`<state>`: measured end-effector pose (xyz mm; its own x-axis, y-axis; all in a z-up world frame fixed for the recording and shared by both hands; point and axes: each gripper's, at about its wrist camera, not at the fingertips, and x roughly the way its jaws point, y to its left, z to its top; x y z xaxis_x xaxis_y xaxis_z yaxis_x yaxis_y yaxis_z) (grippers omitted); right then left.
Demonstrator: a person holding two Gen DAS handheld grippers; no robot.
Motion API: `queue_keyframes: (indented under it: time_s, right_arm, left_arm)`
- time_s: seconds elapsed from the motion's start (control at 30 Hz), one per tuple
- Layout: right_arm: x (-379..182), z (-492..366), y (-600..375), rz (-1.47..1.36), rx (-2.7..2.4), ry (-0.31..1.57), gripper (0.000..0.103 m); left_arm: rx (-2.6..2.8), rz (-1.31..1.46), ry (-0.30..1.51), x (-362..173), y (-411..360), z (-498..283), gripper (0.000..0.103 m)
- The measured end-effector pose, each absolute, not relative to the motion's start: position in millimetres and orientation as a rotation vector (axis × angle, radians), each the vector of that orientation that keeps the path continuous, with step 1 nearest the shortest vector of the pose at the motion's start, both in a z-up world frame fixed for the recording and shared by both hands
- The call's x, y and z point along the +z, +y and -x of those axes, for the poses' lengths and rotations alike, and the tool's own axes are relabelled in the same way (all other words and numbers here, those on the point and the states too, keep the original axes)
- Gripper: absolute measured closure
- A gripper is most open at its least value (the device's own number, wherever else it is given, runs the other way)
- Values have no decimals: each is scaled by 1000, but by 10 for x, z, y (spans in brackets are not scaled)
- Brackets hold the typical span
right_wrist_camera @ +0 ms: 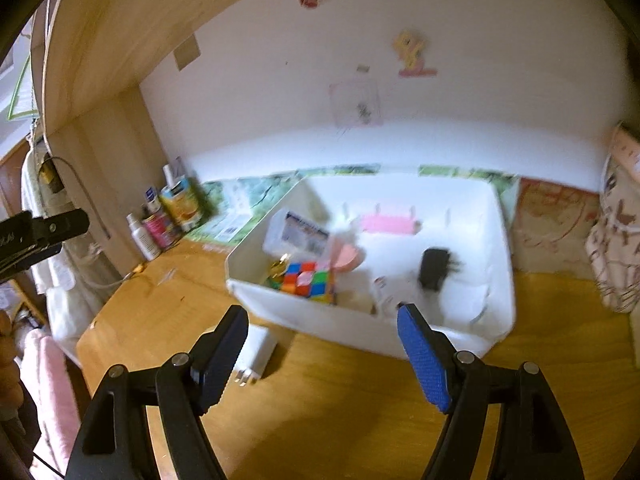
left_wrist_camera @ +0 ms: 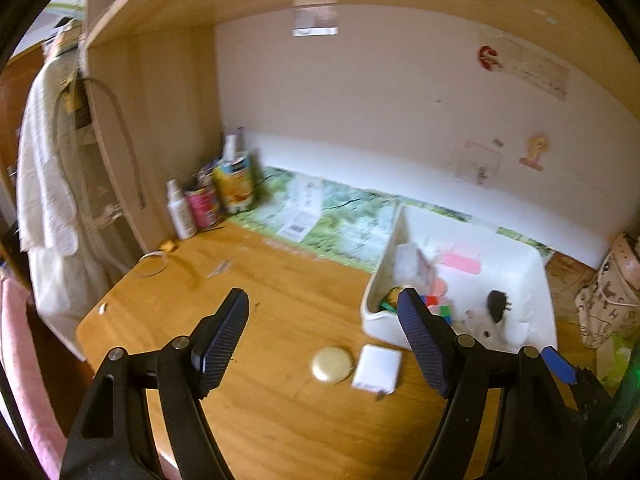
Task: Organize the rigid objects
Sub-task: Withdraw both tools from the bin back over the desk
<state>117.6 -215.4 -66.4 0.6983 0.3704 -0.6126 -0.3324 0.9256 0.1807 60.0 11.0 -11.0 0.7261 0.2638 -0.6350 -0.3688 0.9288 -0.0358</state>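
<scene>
My left gripper (left_wrist_camera: pixel 322 293) hangs open over the wooden desk with nothing between its fingers. Just below its gap lie a round cream compact (left_wrist_camera: pixel 330 364) and a white plug adapter (left_wrist_camera: pixel 378 368). To the right stands a white bin (left_wrist_camera: pixel 376 320) holding a black adapter (left_wrist_camera: pixel 496 306) and coloured items. My right gripper (right_wrist_camera: pixel 320 310) is open and empty in front of the bin's front wall (right_wrist_camera: pixel 360 332). Inside the bin are a colour cube (right_wrist_camera: pixel 308 282), a labelled clear box (right_wrist_camera: pixel 298 236), a pink piece (right_wrist_camera: pixel 386 224) and the black adapter (right_wrist_camera: pixel 434 268). The white plug adapter (right_wrist_camera: pixel 256 356) lies by the right gripper's left finger.
Bottles and cans (left_wrist_camera: pixel 216 196) crowd the back left corner on a green printed mat (left_wrist_camera: pixel 340 220). A patterned bag (left_wrist_camera: pixel 608 296) stands at the right. A white towel (left_wrist_camera: pixel 48 200) hangs off the left side panel. A wooden shelf runs overhead.
</scene>
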Motion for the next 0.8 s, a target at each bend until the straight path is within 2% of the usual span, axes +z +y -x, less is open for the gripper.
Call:
queue_keyframes:
  time_s: [0.37, 0.8]
  right_arm:
    - [-960, -1275, -1982, -155, 520, 851, 25]
    - [-1233, -1352, -1568, -197, 491, 1017, 25]
  left_arm:
    - [460, 158, 798, -402, 325, -377, 23]
    - [280, -9, 977, -835, 550, -733, 23]
